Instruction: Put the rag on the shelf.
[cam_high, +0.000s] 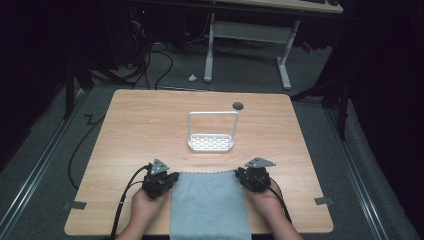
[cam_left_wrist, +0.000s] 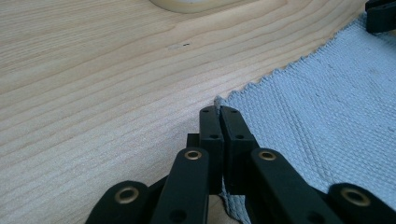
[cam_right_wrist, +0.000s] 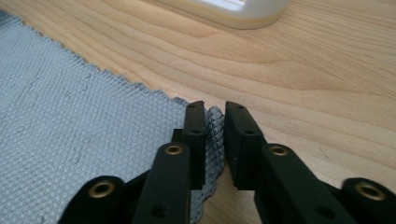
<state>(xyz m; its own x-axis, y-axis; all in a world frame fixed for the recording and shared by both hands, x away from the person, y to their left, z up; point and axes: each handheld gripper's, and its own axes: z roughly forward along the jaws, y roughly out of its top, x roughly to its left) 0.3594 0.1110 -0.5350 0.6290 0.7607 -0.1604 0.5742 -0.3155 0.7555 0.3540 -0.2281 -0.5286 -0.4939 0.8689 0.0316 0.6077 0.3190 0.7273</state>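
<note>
A grey-blue cloth (cam_high: 210, 205) lies flat on the wooden table (cam_high: 145, 125), its near end hanging over the front edge. My left gripper (cam_high: 172, 176) is at the cloth's far left corner. In the left gripper view the gripper (cam_left_wrist: 219, 112) is shut on that corner of the cloth (cam_left_wrist: 327, 116). My right gripper (cam_high: 239, 173) is at the far right corner. In the right gripper view the gripper (cam_right_wrist: 215, 109) stands a narrow gap apart, with the corner of the cloth (cam_right_wrist: 70, 116) lying in the gap.
A white rack (cam_high: 211, 142) with a tall loop handle stands mid-table just beyond the cloth; its base edge shows as the rack (cam_left_wrist: 187, 4) and the rack (cam_right_wrist: 233, 11). A dark round hole (cam_high: 238, 105) sits near the table's far edge. Desk legs and cables stand beyond.
</note>
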